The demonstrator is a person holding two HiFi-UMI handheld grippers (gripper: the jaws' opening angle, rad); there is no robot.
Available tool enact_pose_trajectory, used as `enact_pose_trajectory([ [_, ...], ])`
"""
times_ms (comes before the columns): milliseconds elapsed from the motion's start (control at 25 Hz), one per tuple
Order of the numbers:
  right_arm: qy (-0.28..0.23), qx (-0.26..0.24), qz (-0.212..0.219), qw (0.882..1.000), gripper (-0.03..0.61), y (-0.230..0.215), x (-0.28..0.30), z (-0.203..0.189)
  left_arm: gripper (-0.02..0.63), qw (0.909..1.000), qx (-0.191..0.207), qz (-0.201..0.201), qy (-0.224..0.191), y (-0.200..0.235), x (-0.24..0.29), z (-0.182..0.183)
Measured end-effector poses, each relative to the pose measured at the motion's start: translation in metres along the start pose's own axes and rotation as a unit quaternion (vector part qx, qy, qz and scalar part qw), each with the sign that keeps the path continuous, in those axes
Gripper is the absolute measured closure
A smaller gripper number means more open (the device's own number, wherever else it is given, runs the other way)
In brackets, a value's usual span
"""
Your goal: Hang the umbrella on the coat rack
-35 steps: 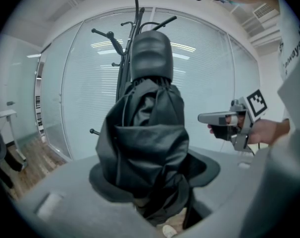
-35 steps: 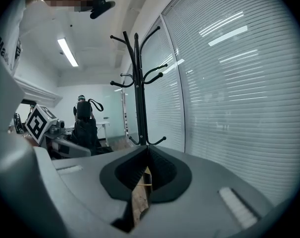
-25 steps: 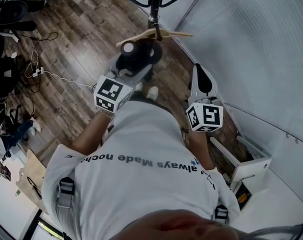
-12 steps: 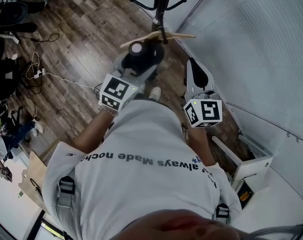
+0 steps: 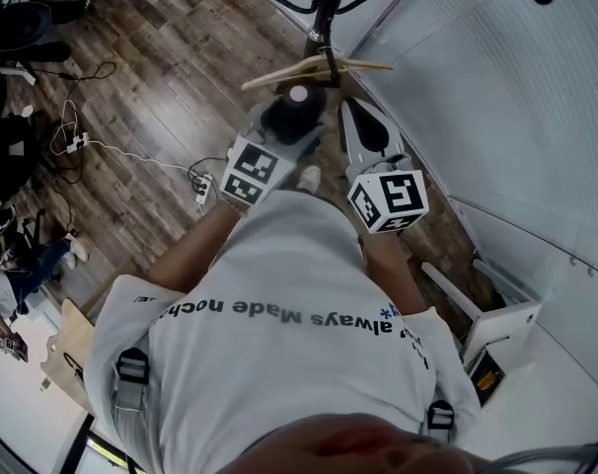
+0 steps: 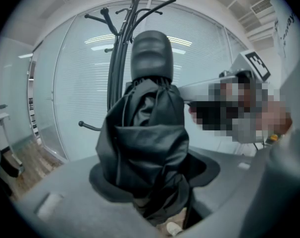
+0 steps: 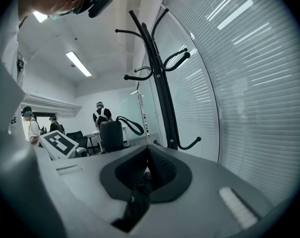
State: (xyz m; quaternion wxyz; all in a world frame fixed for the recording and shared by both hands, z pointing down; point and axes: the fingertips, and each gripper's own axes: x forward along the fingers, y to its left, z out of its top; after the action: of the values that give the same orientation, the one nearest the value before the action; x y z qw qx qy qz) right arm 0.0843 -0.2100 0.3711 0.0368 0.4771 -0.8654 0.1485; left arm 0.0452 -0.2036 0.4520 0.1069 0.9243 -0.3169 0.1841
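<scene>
The left gripper (image 5: 279,131) is clamped on the folded black umbrella (image 6: 147,133), held upright, handle (image 6: 151,53) on top and long axis roughly parallel to the coat rack (image 7: 160,83) pole. The rack stands straight ahead, near but not touching, its upper hooks (image 6: 105,14) above the handle. The handle's wrist loop (image 7: 131,125) sticks out sideways. The right gripper (image 7: 149,162), just beside, is fully closed and empty. The left is nearer, so the hanging falls to it.
</scene>
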Motion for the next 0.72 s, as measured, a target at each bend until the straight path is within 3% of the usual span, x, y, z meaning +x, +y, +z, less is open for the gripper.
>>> enact_pose_trajectory([
  [720, 0.035, 0.017, -0.028, 0.999, 0.577, -0.034, 0.048, -0.041, 0.331, 0.9974, 0.029, -0.019, 0.063, 0.01, 0.051, -0.073],
])
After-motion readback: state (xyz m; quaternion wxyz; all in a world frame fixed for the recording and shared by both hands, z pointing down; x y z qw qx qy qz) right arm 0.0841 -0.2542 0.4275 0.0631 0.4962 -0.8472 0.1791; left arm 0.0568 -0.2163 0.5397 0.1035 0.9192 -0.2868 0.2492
